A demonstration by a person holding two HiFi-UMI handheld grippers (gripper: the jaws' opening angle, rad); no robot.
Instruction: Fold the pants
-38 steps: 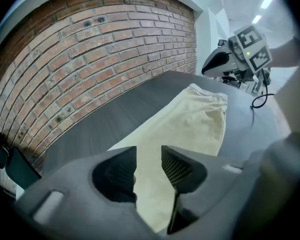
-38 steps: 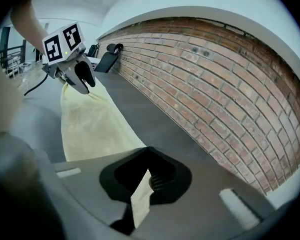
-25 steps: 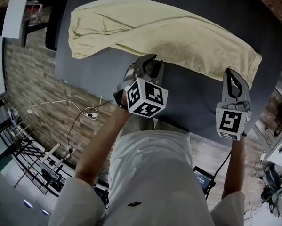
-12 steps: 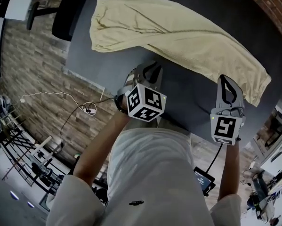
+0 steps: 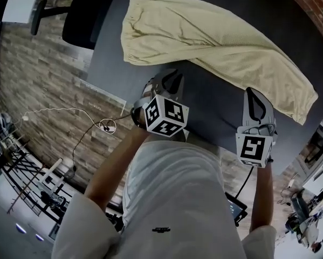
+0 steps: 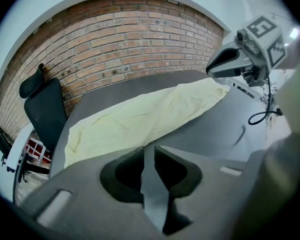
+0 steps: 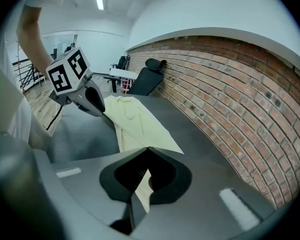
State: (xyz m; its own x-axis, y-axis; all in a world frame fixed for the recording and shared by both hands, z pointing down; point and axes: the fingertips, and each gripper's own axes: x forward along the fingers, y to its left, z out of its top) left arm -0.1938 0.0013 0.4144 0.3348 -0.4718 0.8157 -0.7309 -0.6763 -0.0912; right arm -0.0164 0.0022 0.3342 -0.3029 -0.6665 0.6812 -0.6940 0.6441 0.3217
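The pale yellow pants [image 5: 215, 42] are spread lengthwise across the far part of the dark tabletop [image 5: 215, 109], stretching toward its right edge. The left gripper [image 5: 171, 74] and right gripper [image 5: 254, 92] are held over the near edge, apart from the cloth, with bare tabletop between. The left fingers have just been closing and are narrowly parted, empty; the right fingers are pressed together, empty. A black chair [image 5: 77, 20] is set by the far left corner, and a brick wall [image 6: 129, 44] is seen past the far edge.
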